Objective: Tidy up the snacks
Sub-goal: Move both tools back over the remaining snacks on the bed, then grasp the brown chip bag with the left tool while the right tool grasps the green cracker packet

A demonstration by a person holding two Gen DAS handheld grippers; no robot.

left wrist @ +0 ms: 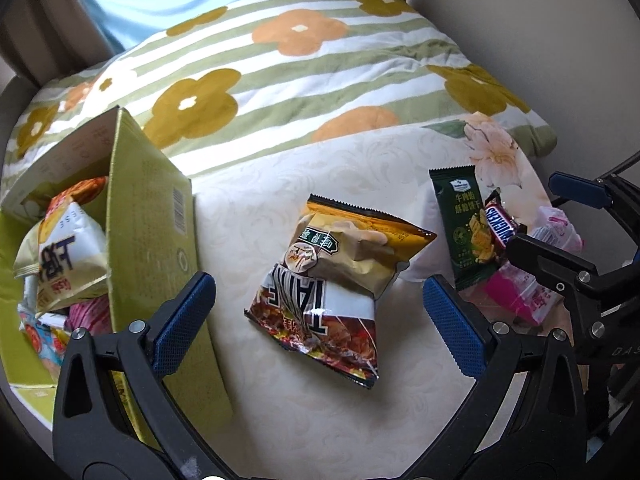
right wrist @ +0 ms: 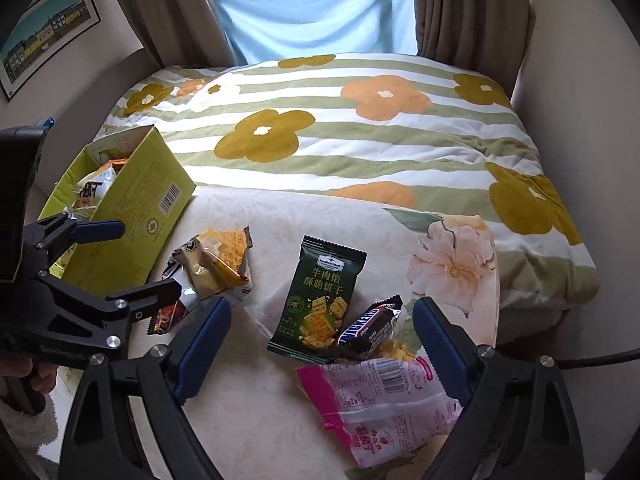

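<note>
Cream patterned bedding [left wrist: 320, 420] beside a flowered quilt [right wrist: 360, 128] carries the scattered snacks. Left gripper [left wrist: 320, 322] hangs spread over a brown-and-gold chip bag [left wrist: 340, 280], its blue pads either side of the bag and clear of it; the bag's big letters, upside down, seem to read "TAINE". Right gripper [right wrist: 322, 344] also stands apart, nothing pinched, above a dark green cracker packet [right wrist: 316, 300] with Chinese print, a Snickers bar [right wrist: 370, 326] overlapping that packet's lower right corner, and a pink packet [right wrist: 384, 400] nearest the camera. At far left an open yellow-green box [left wrist: 152, 216] with a barcode already holds several bags, partly cut off. Small print stays unreadable.
</note>
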